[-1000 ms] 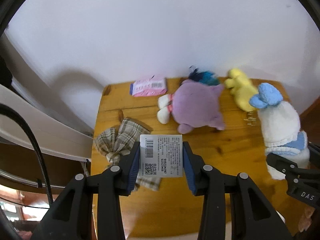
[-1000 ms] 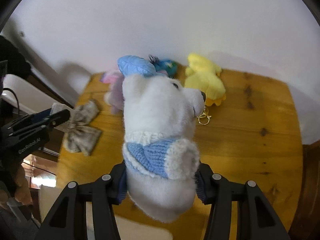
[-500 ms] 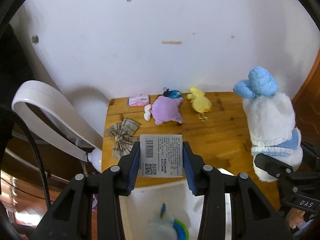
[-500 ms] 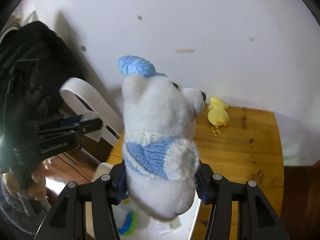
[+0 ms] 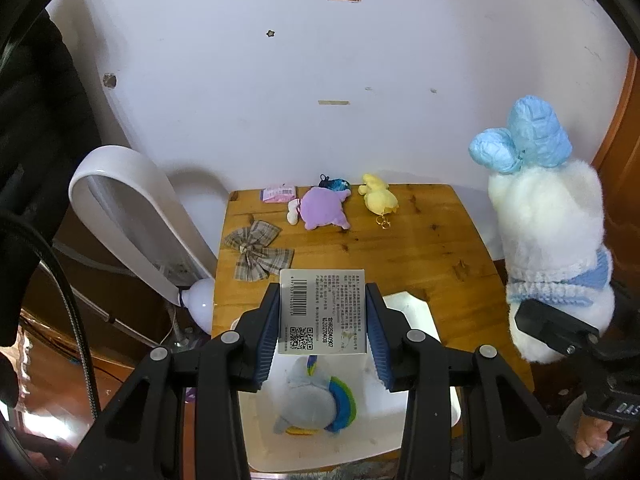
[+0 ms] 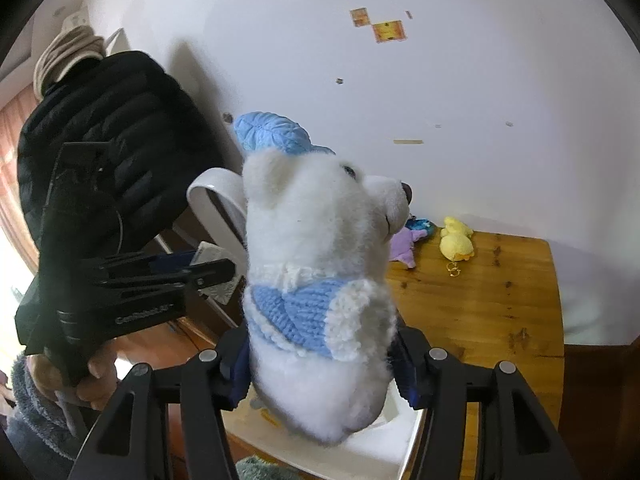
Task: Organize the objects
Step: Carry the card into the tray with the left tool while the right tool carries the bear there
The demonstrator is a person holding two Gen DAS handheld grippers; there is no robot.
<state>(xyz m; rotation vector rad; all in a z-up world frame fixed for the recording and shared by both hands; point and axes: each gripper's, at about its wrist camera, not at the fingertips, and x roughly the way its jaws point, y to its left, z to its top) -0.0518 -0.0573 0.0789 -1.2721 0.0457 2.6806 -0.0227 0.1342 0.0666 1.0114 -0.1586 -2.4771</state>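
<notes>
Left tongs [image 5: 323, 322] pinching a barcoded card [image 5: 322, 312], right tongs [image 6: 320, 364] squeezing a white plush bear [image 6: 320, 280], both above the white bin [image 5: 420, 312]. Could miss: early release, bear bouncing off the rim onto the table [image 5: 400, 248].

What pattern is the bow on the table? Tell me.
Brown-and-grey plaid bow; clearest in the left wrist view.

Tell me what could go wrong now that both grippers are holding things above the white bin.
The left gripper holds the white barcode tag by its edges only; it could slip or flutter past the white bin. The right gripper clamps the fluffy white bear plush with blue knit scarf low on its body, so it may tip. The bin already holds a grey rainbow plush.
</notes>
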